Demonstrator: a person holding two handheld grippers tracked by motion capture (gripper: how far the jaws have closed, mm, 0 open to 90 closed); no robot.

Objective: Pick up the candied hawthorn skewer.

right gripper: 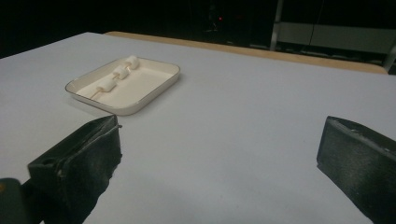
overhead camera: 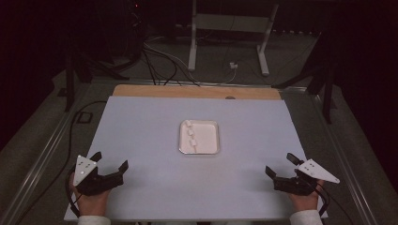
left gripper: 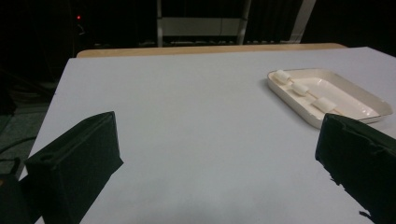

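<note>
Right, both tools sit at the near edge of the table (overhead camera: 141, 140), the left gripper (overhead camera: 110, 165) and the right gripper (overhead camera: 280, 165) each with jaws spread wide and nothing between them. The skewer of marshmallows (overhead camera: 191, 134) lies along the left side of the white tray (overhead camera: 211, 140), mid-table, well apart from either tool. The danger, I'd say: the stick is thin and lies flat, so a jaw coming in steep could shove the tray or squash a marshmallow instead of catching it.
</note>
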